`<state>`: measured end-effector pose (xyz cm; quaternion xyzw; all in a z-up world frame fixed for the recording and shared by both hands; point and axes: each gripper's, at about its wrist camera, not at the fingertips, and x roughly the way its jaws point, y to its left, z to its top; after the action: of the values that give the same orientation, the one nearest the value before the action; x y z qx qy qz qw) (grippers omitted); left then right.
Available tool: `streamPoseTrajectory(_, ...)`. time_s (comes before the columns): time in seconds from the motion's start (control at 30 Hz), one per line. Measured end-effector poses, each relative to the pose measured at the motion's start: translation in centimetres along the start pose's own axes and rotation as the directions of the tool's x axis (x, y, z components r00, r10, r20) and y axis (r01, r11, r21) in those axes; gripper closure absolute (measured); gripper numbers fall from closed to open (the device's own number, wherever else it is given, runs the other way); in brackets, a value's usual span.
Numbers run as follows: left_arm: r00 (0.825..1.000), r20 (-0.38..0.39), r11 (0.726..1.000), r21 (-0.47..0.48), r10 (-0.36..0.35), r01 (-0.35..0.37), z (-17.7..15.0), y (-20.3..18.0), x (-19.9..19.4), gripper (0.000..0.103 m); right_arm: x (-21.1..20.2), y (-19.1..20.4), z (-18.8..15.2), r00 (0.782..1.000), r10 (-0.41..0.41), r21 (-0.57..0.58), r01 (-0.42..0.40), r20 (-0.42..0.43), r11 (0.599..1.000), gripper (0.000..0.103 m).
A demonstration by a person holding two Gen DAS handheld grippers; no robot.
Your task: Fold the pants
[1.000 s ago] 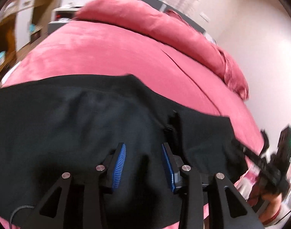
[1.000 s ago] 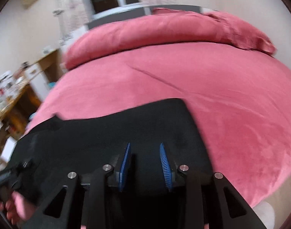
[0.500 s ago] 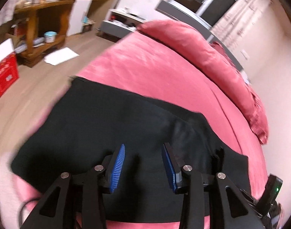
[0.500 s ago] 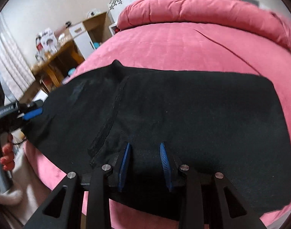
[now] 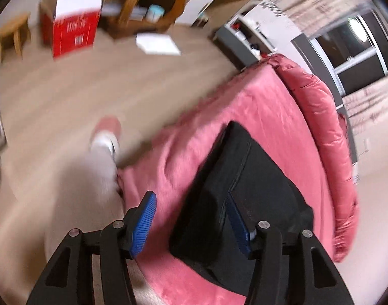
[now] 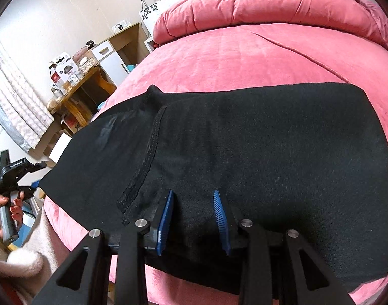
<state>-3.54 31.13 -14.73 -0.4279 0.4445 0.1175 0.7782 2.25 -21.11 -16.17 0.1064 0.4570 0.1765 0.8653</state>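
One fold at least appears done: the black pants (image 6: 244,152) are laid doubled on the pink bed (image 6: 244,50). Further folding seems left. The left gripper (image 5: 191,223) is opening, empty; the right gripper (image 6: 194,218) is held part-spread above the cloth, gripping nothing.

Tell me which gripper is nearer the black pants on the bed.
Right. The right gripper sits over the black pants, fabric between its fingers. The left gripper, jaws opening, hangs off their end over the pink bedcover, holding nothing.
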Motion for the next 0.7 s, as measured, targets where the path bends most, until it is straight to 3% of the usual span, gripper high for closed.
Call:
streamPoseTrajectory(0.1, 0.998, -0.068, 1.0, -0.016, -0.008, 0.007, -0.4, 0.2, 1.2, 0.047, -0.1, -0.1, 0.0, 1.0, 0.0, -0.001, 0.0, 0.0, 1.0, 0.069)
streamPoseTrajectory(0.3, 0.998, -0.052, 0.994, 0.106, 0.037, -0.031, -1.6, -1.9, 1.1, 0.049, -0.1, -0.5, 0.1, 1.0, 0.01, 0.011, -0.01, 0.002, 1.0, 0.069)
streamPoseTrajectory(0.37, 0.996, -0.041, 0.988, 0.139, 0.079, -0.072, -1.9, -2.4, 1.2, 0.064, -0.2, -0.7, 0.1, 1.0, 0.015, 0.015, -0.015, 0.002, 1.0, 0.069)
streamPoseTrajectory(0.5, 0.989, 0.02, 0.955, 0.258, 0.148, -0.148, -2.4, -4.6, 0.4, 0.088, -0.3, -0.8, 0.1, 1.0, 0.018, 0.018, -0.019, 0.004, 1.0, 0.069)
streamPoseTrajectory(0.6, 0.981, 0.115, 0.922, 0.341, 0.155, -0.186, -3.4, -7.4, -1.2, 0.09, -0.3, -0.9, 0.1, 1.0, 0.021, 0.019, -0.021, 0.004, 1.0, 0.069)
streamPoseTrajectory(0.7, 0.98, 0.17, 0.906, 0.391, 0.099, -0.16, -4.2, -9.6, -2.5, 0.091, -0.4, -1.1, 0.1, 1.0, 0.027, 0.024, -0.027, 0.005, 0.999, 0.069)
